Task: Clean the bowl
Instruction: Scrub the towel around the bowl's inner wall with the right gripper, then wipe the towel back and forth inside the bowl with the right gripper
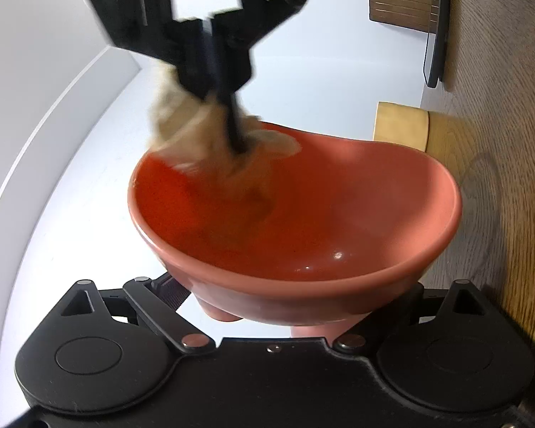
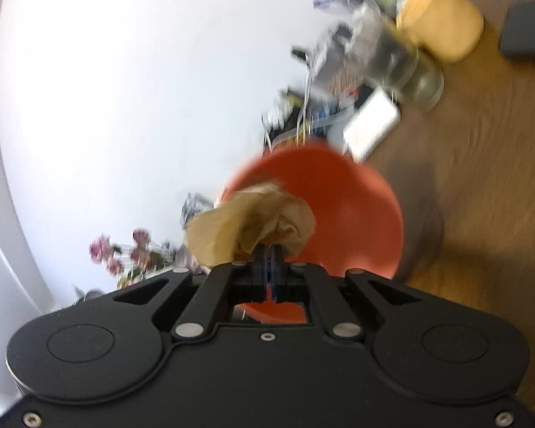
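A red-orange bowl (image 1: 303,221) is held tilted above the wooden table, its opening facing the left wrist camera. My left gripper (image 1: 289,296) is spread wide around its lower body, with the pads pressed on both sides. From above, my right gripper (image 1: 235,142) reaches over the bowl's far rim. It is shut on a crumpled beige paper towel (image 1: 182,125) that touches the inner wall. In the blurred right wrist view, the right gripper (image 2: 267,251) pinches the towel (image 2: 246,221) in front of the bowl (image 2: 346,214).
The wooden table (image 1: 499,214) lies to the right. On it stand a yellow cylinder (image 2: 442,18), a glass jar (image 2: 399,57), a white box (image 2: 371,121), a dark flat object (image 2: 528,32) and loose clutter. Pink flowers (image 2: 125,253) sit near the white wall.
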A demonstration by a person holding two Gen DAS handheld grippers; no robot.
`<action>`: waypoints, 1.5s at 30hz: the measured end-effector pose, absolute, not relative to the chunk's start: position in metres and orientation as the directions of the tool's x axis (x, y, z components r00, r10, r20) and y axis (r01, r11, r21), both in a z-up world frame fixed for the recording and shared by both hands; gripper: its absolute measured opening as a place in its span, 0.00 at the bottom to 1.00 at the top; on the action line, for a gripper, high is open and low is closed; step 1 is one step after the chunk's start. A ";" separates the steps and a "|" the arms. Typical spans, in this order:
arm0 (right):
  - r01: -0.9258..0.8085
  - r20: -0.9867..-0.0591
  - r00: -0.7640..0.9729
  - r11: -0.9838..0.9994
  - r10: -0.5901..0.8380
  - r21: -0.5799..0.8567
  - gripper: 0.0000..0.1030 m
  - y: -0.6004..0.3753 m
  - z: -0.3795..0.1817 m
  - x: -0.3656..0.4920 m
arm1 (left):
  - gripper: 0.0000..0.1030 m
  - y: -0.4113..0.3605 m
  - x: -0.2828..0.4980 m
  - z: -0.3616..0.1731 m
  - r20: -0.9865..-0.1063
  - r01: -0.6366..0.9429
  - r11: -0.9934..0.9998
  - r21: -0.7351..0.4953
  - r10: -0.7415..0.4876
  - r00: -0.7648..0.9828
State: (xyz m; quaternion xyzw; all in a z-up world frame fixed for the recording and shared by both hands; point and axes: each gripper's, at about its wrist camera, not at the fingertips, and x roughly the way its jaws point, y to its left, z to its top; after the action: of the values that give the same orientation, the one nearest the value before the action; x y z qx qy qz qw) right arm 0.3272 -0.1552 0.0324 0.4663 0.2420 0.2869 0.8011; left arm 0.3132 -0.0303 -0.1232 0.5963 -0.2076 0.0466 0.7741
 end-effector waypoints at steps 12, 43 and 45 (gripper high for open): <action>-0.067 -0.320 0.716 0.517 0.621 0.854 0.02 -0.166 -0.010 0.341 | 0.89 -0.031 0.313 -0.124 0.377 -0.320 0.285 0.904 -0.175 0.909; -0.213 -0.272 0.650 0.514 0.709 0.831 0.02 -0.155 -0.009 0.319 | 0.89 -0.031 0.312 -0.125 0.377 -0.320 0.284 0.904 -0.175 0.909; -0.275 -0.244 0.608 0.489 0.756 0.828 0.02 -0.142 -0.002 0.311 | 0.89 -0.031 0.312 -0.125 0.377 -0.320 0.284 0.904 -0.175 0.909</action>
State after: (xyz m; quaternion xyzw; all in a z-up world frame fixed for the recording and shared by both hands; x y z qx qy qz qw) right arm 0.3115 -0.1425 -0.0020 0.3917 0.3066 0.3196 0.8065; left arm 0.3119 -0.0314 -0.1249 0.5963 -0.2076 0.0468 0.7741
